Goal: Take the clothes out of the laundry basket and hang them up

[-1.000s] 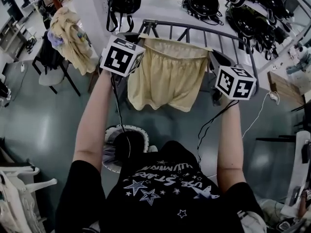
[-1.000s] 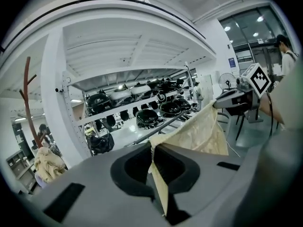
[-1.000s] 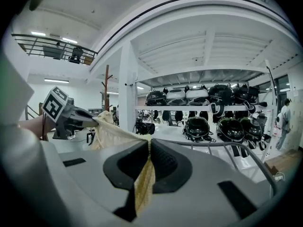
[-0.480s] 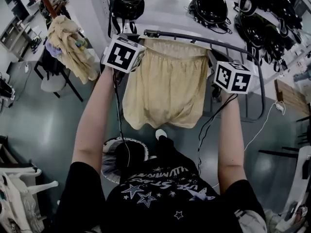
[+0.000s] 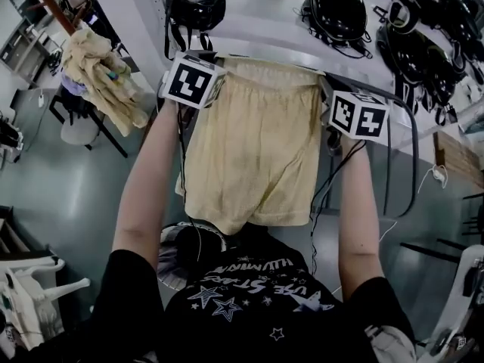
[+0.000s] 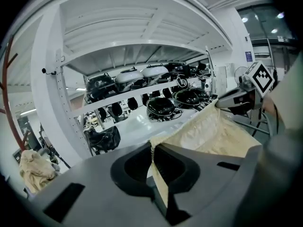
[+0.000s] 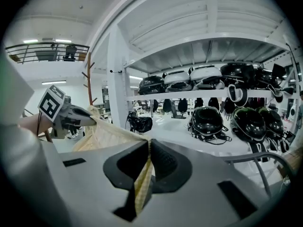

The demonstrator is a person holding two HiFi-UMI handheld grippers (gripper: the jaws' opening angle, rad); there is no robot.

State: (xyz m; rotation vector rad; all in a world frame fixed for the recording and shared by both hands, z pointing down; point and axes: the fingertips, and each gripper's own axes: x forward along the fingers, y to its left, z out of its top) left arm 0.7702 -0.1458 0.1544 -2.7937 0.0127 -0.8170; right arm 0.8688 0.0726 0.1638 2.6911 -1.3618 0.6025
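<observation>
— Head view first: where to find the pale yellow shorts (image 5: 253,157)?

— Spread flat by the waistband between both tools, hanging legs-down in front of the person's chest, above the floor (image 5: 68,195). Waistband level with the top rail of the grey drying rack (image 5: 389,165); touching it or just short of it, hard to tell.

— And the left hand-held gripper (image 5: 218,78)?

— Clenched on the waistband's left corner. Plain in the left gripper view: jaws pressed together with the gathered hem pinched between them, cloth running off to the right toward the other tool.

— Same for the right hand-held gripper (image 5: 327,95)?

— Yes, clamped on the opposite corner. In the right gripper view, a thin fold of yellow cloth squeezed between closed jaws, waistband drawn taut to the left.

— Laundry basket (image 5: 168,240)?

— Down on the floor at the person's left side, round with a white rim, mostly hidden behind the shorts and the black T-shirt.

— Anything else nearby?

— Beyond the rack, a white shelf (image 5: 265,29) loaded with black helmets (image 5: 336,10) and a black bag (image 5: 195,10). Off to the left, a beige garment (image 5: 98,70) draped over a coat stand, well apart from the shorts.
</observation>
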